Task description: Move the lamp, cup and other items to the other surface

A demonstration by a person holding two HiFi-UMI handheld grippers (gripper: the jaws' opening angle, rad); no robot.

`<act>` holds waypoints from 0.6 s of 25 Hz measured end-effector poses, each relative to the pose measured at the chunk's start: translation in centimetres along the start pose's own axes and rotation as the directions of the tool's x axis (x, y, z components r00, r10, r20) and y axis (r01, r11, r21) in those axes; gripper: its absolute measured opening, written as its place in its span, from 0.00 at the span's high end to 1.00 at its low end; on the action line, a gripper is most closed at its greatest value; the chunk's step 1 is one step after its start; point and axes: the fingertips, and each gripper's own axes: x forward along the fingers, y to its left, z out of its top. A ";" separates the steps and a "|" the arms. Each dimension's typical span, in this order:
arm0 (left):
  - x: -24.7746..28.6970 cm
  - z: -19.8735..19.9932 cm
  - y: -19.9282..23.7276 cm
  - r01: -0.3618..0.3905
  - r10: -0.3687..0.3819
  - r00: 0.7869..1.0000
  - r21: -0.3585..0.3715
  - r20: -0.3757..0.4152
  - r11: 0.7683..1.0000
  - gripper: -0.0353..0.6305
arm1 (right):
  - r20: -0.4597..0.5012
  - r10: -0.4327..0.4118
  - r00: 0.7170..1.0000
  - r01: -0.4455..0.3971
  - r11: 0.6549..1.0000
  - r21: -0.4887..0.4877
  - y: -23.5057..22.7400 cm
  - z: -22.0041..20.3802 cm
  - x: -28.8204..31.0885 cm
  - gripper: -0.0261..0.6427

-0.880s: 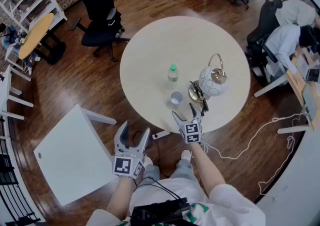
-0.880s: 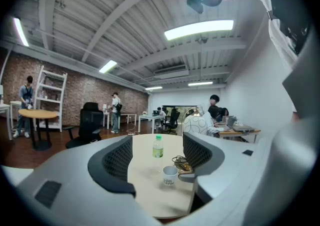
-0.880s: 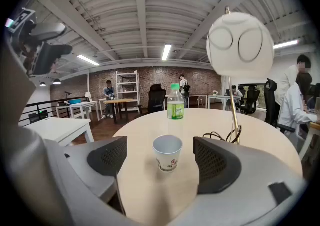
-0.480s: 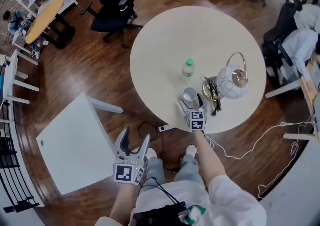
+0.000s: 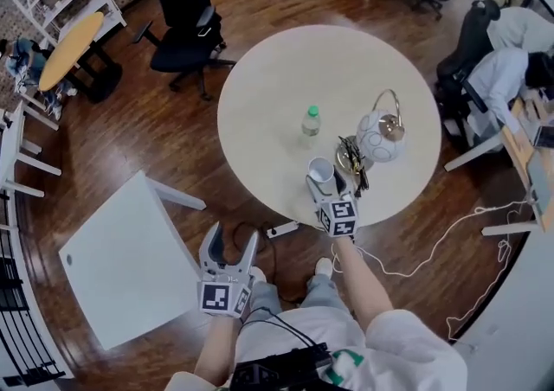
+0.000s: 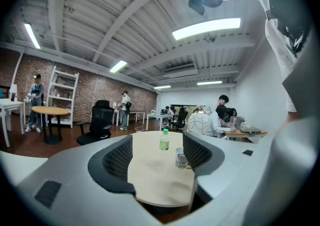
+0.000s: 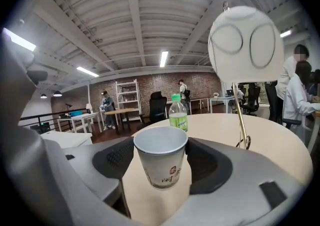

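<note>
A white paper cup (image 5: 320, 170) with red print stands near the front edge of the round beige table (image 5: 294, 78). My right gripper (image 5: 326, 182) holds it, both pads against the cup (image 7: 161, 162); I cannot tell if its base touches the table. Behind it stand a green-capped bottle (image 5: 311, 120) and a white globe lamp (image 5: 378, 137) on a brass hoop stand, with dark glasses (image 5: 351, 156) in between. My left gripper (image 5: 232, 238) hangs open and empty over the floor, pointing at the table; between its fingertips (image 6: 157, 155) only the distant cup (image 6: 180, 160) and bottle (image 6: 164, 140) show.
A white square table (image 5: 112, 259) stands to my lower left. A power strip (image 5: 279, 230) and cables lie on the wood floor by my feet. A black office chair (image 5: 186, 26) is beyond the round table, and seated people (image 5: 511, 52) work at desks on the right.
My right gripper moved forward from the table's edge and took the cup between its jaws. The left gripper stayed low beside me, still open.
</note>
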 end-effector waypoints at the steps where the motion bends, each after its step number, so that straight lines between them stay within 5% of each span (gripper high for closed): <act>1: 0.0 0.2 -0.4 0.011 -0.011 1.000 -0.003 0.007 1.000 0.49 | 0.019 0.014 1.000 -0.015 1.000 0.010 0.7 1.0 -1.3 0.42; 15: -1.1 1.0 -1.3 0.068 -0.067 0.995 -0.006 0.071 0.998 0.49 | 0.172 0.203 0.964 -0.200 0.979 -0.033 9.7 10.1 -14.8 0.42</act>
